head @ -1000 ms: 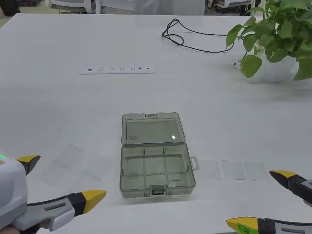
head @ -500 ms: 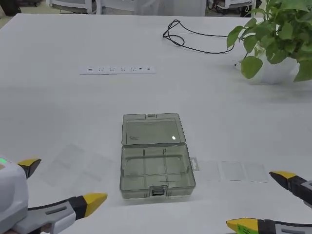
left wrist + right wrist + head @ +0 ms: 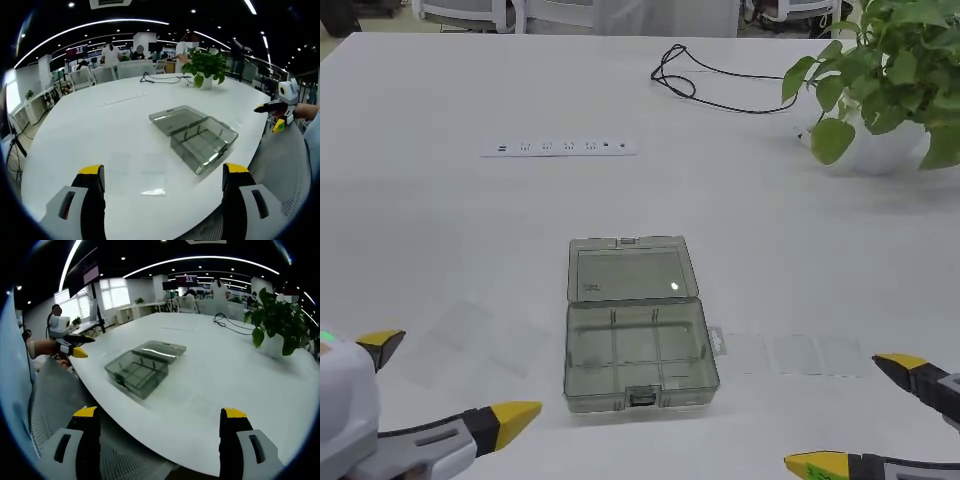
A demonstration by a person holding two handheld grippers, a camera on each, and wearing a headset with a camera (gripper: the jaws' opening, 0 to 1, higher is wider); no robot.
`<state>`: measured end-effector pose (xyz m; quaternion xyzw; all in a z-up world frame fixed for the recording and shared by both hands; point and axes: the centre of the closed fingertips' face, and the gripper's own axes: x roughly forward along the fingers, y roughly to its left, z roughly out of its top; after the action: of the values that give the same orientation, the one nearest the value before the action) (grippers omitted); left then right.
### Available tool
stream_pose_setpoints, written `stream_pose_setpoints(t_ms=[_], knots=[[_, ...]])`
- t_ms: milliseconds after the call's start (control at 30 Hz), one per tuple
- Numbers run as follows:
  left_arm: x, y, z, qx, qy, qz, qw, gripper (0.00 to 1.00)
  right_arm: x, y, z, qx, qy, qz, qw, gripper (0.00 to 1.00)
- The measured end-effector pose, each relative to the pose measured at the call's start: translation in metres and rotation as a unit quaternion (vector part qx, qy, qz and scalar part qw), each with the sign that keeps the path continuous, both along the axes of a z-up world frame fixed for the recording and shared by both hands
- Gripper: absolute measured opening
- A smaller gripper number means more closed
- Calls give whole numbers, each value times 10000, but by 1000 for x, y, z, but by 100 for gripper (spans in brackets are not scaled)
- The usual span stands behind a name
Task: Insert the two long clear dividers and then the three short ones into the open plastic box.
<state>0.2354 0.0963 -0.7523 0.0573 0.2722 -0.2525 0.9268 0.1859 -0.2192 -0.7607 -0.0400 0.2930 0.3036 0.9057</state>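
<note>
Hovering released and empty, the left gripper (image 3: 448,378) and right gripper (image 3: 855,413) may skid over the flat clear dividers (image 3: 460,328), barely visible on the bench (image 3: 770,230).

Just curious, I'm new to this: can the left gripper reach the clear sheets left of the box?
Probably yes. The left gripper is open, and the dividers lie flat on bare table just ahead of its fingers, beside the box, with nothing between.
</note>
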Motion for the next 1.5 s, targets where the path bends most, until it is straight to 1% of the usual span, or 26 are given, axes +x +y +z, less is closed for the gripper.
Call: stream_pose_setpoints(t_ms=[400, 1000, 1200, 1267, 1400, 1500], knots=[[0, 1, -1, -23, 21, 17, 10000, 100, 1, -3, 0, 28, -5, -110, 9999, 100], [-2, 4, -2, 3, 36, 45, 10000, 100, 0, -2, -1, 23, 0, -90, 10000, 100], [-4, 7, -4, 14, 72, 70, 9999, 100, 0, -2, -1, 25, 10, -87, 10000, 100], [-5, 8, -5, 49, 98, 65, 9999, 100, -1, -2, -1, 21, 18, -75, 10000, 100], [-5, 9, -4, 66, 102, 55, 9999, 100, 0, -1, -1, 23, 15, -58, 10000, 100], [-5, 10, -7, 109, 174, 0, 9998, 100, 0, 0, -1, 1, 14, -26, 10000, 100]])
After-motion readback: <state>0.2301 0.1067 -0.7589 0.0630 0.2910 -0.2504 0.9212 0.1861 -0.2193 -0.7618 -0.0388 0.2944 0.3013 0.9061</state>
